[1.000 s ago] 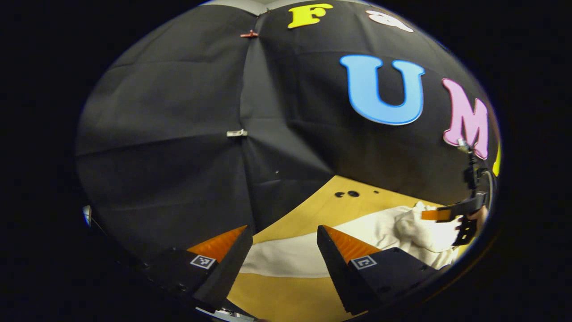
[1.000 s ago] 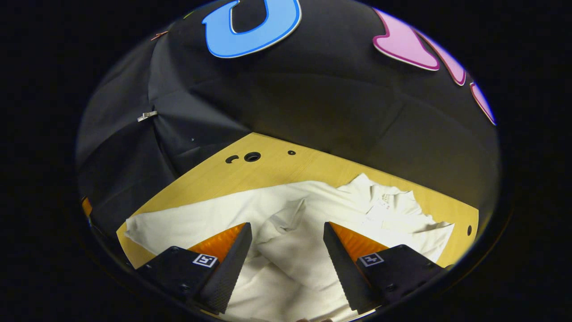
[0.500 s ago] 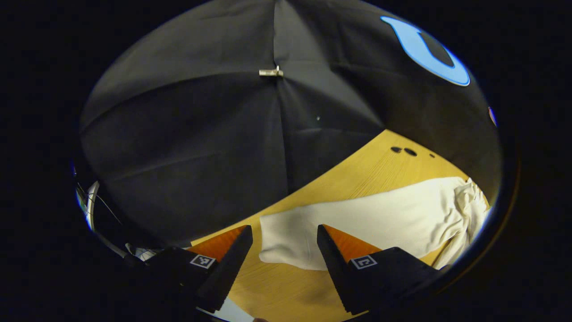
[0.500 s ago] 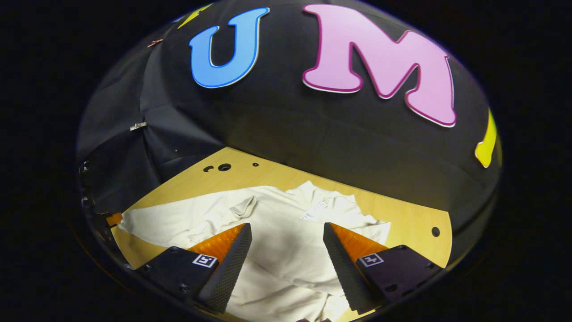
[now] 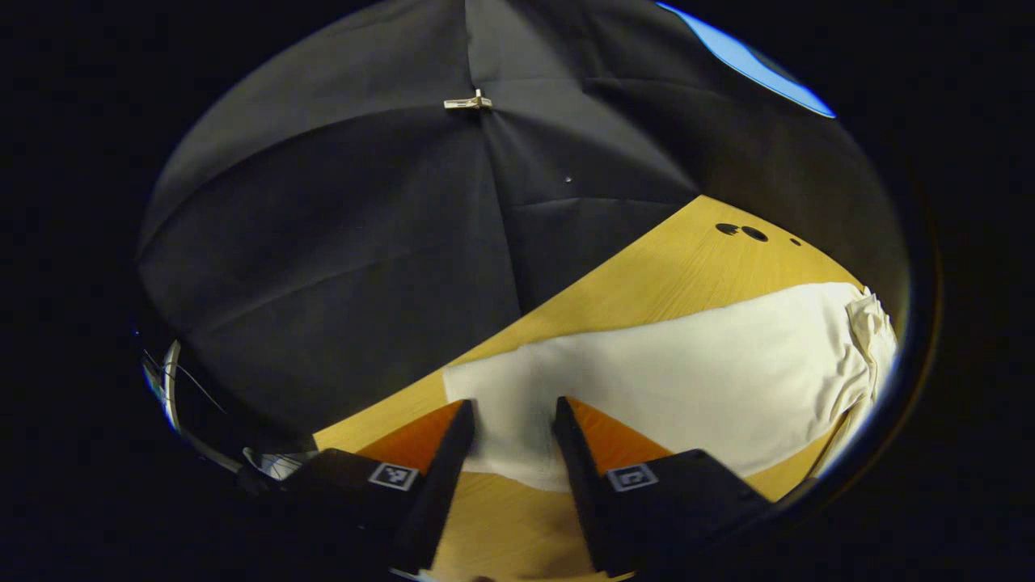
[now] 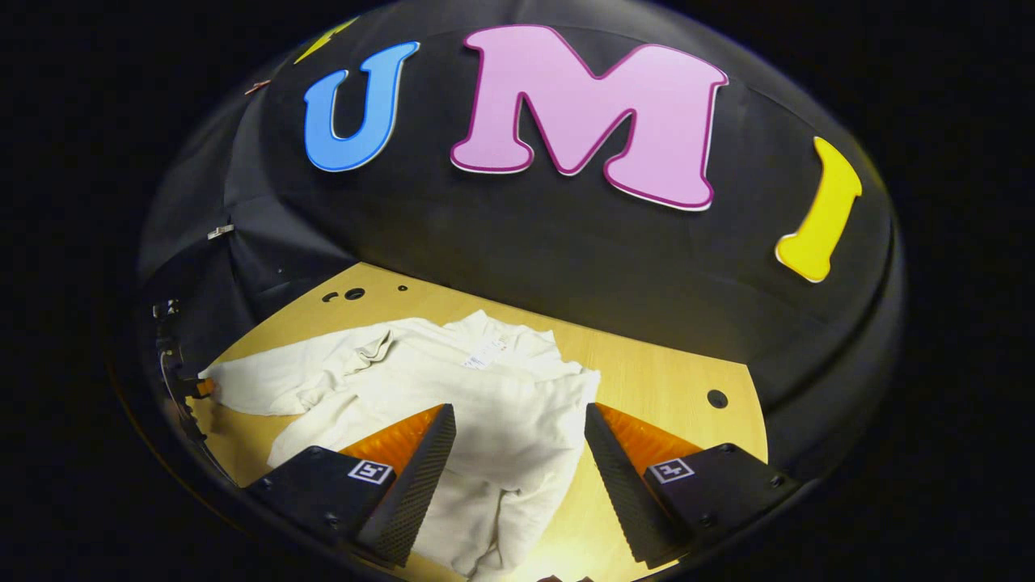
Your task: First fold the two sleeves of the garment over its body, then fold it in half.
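A cream long-sleeved garment (image 6: 453, 396) lies spread on the wooden table (image 6: 663, 380). One sleeve is folded across the body and runs down toward the near edge (image 6: 517, 493). The other sleeve (image 5: 687, 380) stretches out flat, and its cuff end (image 5: 509, 404) lies between the fingers of my left gripper (image 5: 513, 404). Those fingers have narrowed but stay apart, so the left gripper is open. My right gripper (image 6: 519, 408) hovers open above the garment's body, holding nothing. The left gripper (image 6: 202, 386) also appears small at the sleeve's far tip in the right gripper view.
Small holes mark the tabletop (image 5: 742, 231) (image 6: 716, 398). The black cloth wall (image 5: 364, 242) stands close behind the table's back and side edges. Cables and a metal frame (image 5: 174, 380) sit past the table's corner. Bare wood (image 6: 647, 372) lies beside the garment.
My left gripper moved forward over the sleeve's cuff end and its fingers narrowed around it. My right gripper drew back and turned right, so the garment looks smaller and farther off.
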The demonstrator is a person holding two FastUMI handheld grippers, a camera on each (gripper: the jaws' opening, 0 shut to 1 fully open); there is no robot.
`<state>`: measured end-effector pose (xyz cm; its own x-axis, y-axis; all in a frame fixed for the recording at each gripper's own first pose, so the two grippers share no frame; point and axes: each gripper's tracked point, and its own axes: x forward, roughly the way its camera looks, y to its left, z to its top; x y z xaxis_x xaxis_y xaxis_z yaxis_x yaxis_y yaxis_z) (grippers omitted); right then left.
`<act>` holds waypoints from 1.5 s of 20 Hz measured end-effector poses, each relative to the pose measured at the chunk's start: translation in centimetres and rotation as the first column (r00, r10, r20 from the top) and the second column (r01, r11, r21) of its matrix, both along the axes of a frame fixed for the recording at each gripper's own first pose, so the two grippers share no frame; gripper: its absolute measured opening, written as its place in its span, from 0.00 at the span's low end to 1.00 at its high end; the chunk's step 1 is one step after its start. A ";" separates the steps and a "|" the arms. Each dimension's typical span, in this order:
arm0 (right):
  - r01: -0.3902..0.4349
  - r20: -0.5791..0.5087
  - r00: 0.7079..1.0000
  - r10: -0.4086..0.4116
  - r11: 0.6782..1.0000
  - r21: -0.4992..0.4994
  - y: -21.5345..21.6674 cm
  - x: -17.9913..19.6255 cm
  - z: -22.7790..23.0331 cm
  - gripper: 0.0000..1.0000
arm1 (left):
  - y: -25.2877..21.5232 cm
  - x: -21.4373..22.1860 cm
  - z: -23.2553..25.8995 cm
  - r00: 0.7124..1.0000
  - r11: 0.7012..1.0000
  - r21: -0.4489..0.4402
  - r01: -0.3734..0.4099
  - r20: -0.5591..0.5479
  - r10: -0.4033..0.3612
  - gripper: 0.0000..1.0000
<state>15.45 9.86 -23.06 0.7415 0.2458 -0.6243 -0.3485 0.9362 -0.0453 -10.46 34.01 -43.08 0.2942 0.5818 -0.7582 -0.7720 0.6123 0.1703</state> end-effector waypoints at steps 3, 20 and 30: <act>0.019 0.008 1.000 -0.019 1.000 0.004 -1.5 -0.6 0.3 0.98 | -0.9 0.9 -0.3 0.996 0.996 0.020 0.085 -0.036 -0.084 0.42; 0.078 0.061 0.995 -0.078 0.997 0.003 -7.3 -2.6 1.4 0.98 | -3.1 9.2 8.2 0.966 0.983 0.010 0.182 0.184 -0.181 0.06; 0.153 0.077 0.985 -0.152 0.988 -0.014 -13.4 -5.0 1.3 0.98 | -17.8 25.9 19.8 0.790 0.873 0.104 0.477 0.383 -0.478 0.06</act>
<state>10.46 -3.49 -21.76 0.8143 0.1149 -0.5689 -0.1969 0.9768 -0.0846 15.46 16.18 -23.24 0.8015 0.2912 -0.5223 -0.3837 0.9203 -0.0758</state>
